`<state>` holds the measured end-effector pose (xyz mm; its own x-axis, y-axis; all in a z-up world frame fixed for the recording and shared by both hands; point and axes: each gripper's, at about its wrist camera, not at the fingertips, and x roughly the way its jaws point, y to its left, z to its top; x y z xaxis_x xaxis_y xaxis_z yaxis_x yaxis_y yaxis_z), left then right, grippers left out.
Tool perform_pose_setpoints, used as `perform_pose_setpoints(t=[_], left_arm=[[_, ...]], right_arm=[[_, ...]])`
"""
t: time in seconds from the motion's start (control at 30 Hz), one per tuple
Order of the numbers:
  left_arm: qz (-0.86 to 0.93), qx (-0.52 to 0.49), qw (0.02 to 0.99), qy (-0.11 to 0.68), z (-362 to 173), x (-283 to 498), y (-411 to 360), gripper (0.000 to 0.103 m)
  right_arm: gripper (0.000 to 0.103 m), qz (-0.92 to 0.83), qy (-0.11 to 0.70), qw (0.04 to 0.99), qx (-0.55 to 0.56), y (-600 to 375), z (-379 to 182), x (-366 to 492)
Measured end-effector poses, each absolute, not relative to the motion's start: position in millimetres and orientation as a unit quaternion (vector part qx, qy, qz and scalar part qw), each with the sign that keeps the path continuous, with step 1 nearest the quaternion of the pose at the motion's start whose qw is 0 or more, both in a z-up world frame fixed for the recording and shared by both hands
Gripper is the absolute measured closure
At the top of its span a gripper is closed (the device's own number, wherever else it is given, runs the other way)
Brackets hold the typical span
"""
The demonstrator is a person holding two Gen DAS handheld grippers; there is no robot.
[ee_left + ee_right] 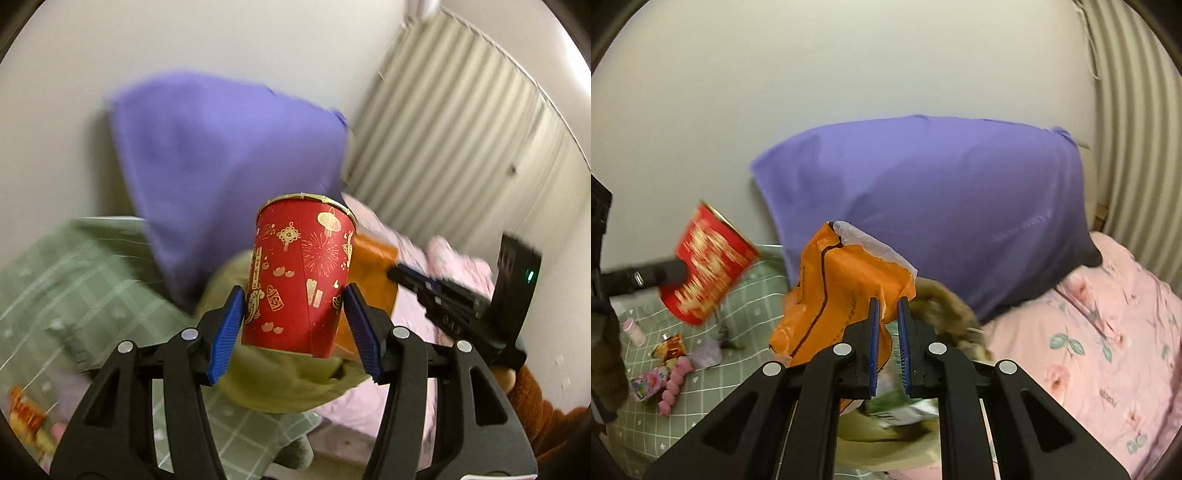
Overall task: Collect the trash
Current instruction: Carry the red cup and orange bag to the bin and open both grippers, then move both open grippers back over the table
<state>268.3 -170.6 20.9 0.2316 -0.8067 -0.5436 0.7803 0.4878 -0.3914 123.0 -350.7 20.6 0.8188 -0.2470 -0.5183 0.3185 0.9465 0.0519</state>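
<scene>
Left tool (295, 314) pinching red cup (301, 277), right tool (888, 339) pinching orange bag (834, 291), over green checked bedsheet (753, 306).

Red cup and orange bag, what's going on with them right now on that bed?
A person is clearing trash off a bed with two handheld grippers. The left gripper is clamped on the red paper cup, held up off the bedding. The right gripper is pinched shut on the orange plastic bag, also lifted. Both hang in front of the purple pillow. Snack wrappers and other small litter are lying on the green checked sheet, not yet collected.
</scene>
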Motion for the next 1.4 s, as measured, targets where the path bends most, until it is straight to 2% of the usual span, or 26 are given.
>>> perform_pose_setpoints(t=[0.2,0.4,0.77,0.87,0.93,1.0,1.07,1.27,1.4], left_arm=[[-0.498,0.056,0.76,0.413,-29,279,-238,0.051],[-0.486,0.098,0.745,0.446,-66,296,-265,0.051],[-0.496,0.097,0.73,0.459,-69,304,-281,0.05],[-0.494,0.076,0.737,0.454,-65,310,-267,0.05],[-0.495,0.061,0.743,0.447,-58,308,-254,0.045],[-0.494,0.047,0.745,0.445,-52,305,-244,0.037],[-0.487,0.029,0.753,0.443,-46,304,-231,0.032],[-0.413,-0.044,0.809,0.416,-30,301,-160,0.032],[-0.344,-0.038,0.857,0.382,-30,292,-109,0.032]], right_arm=[[0.092,-0.137,0.289,0.945,0.066,-375,6,126],[0.092,-0.104,0.32,0.94,0.061,-380,-29,138],[0.092,-0.094,0.336,0.934,0.079,-392,-50,142],[0.089,-0.093,0.337,0.934,0.081,-391,-48,139],[0.077,-0.099,0.338,0.933,0.068,-387,-46,136],[0.071,-0.1,0.341,0.933,0.058,-382,-45,133],[0.071,-0.104,0.337,0.934,0.055,-379,-41,130],[0.07,-0.099,0.304,0.946,0.057,-368,-21,122],[0.063,-0.069,0.274,0.957,0.068,-350,-5,125]])
